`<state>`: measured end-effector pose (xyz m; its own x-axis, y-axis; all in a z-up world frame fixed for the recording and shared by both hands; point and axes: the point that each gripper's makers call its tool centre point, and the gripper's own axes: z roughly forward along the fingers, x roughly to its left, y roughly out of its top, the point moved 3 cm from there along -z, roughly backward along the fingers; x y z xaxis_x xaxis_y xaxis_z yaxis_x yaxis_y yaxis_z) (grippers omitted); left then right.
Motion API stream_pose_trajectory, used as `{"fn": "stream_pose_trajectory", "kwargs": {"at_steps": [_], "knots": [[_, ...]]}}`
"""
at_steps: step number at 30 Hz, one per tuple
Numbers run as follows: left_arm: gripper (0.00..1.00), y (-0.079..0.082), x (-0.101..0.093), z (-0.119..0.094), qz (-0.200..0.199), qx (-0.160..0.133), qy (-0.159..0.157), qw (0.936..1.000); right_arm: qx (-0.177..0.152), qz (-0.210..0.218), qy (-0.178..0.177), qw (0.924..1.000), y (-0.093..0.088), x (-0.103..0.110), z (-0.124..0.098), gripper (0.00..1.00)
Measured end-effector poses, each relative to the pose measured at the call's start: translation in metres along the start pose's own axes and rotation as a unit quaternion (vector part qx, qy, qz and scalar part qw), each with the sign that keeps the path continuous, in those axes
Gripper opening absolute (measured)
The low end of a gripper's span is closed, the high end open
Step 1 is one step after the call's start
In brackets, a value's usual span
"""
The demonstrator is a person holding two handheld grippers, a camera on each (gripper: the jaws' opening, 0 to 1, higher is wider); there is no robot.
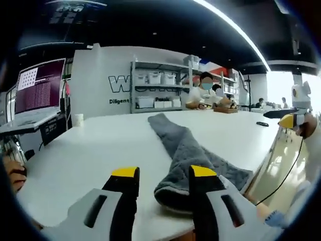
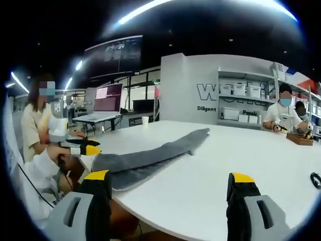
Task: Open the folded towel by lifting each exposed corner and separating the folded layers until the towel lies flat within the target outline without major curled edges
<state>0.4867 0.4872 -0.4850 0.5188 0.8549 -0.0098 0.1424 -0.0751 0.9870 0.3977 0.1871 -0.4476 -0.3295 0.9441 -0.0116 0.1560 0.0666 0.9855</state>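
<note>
A grey towel (image 1: pixel 183 150), folded into a long narrow strip, lies on the white table (image 1: pixel 95 145). It runs from mid-table to the near edge. My left gripper (image 1: pixel 164 173) is open at the towel's near end, and the thick folded end sits just inside its right jaw. My right gripper (image 1: pixel 291 120) shows at the far right, off the table's side. In the right gripper view the towel (image 2: pixel 155 153) stretches leftward across the table (image 2: pixel 241 150). My right gripper (image 2: pixel 169 176) is open wide over bare tabletop, short of the towel. The left gripper (image 2: pixel 85 149) sits at the towel's far end.
A laptop (image 1: pixel 40 90) on a stand and a paper cup (image 1: pixel 78 119) are at the table's left. A small black object (image 1: pixel 262 123) lies far right. Shelves with bins (image 1: pixel 155 90) and seated people (image 1: pixel 205 90) are behind. A wooden box (image 2: pixel 300 139) stands at the right.
</note>
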Motion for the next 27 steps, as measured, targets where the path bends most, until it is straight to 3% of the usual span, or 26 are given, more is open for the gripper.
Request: {"fn": "stream_pose_trajectory", "kwargs": {"at_steps": [8, 12, 19, 27], "knots": [[0.65, 0.022, -0.028, 0.004, -0.009, -0.01, -0.059, 0.9981, 0.0, 0.001, -0.001, 1.0, 0.0, -0.001, 0.0, 0.96], [0.68, 0.025, -0.039, 0.006, -0.011, -0.004, -0.084, 0.9964, 0.0, 0.002, 0.001, 1.0, 0.0, -0.001, 0.0, 0.96], [0.84, 0.023, -0.048, 0.014, -0.003, 0.007, -0.09, 0.9959, -0.001, 0.003, -0.001, 1.0, 0.0, -0.002, -0.001, 0.97], [0.99, 0.014, -0.043, 0.028, 0.0, 0.026, -0.08, 0.9965, -0.002, 0.006, -0.005, 1.0, 0.0, -0.005, -0.002, 0.97]]}}
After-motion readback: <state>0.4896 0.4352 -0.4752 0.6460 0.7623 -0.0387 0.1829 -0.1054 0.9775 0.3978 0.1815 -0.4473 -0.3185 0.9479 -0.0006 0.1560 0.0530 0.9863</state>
